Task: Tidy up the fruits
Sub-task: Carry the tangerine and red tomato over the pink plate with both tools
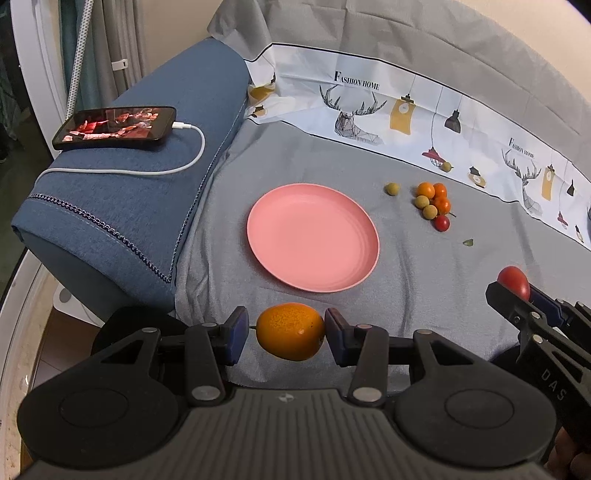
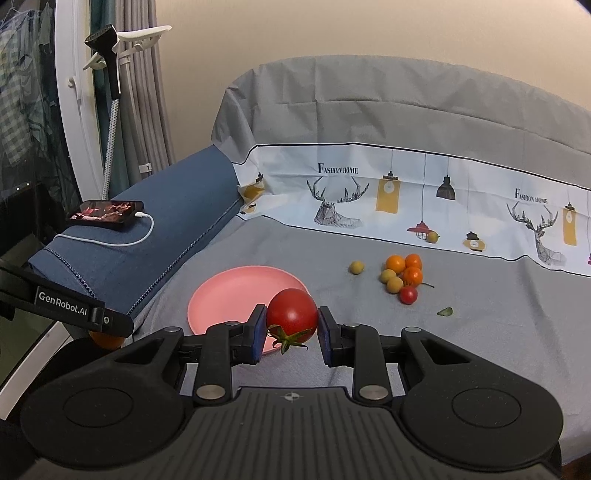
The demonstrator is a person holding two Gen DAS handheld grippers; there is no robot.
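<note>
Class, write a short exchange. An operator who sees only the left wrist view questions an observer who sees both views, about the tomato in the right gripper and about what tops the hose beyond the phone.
Operator: I see the right gripper only from the side, with a tomato at its tip. Does it have its stalk?
Observer: Yes. In the right wrist view a green calyx hangs from its underside.
Operator: What tops the braided hose beyond the phone?
Observer: A black steamer head, next to a white hanger.
</note>
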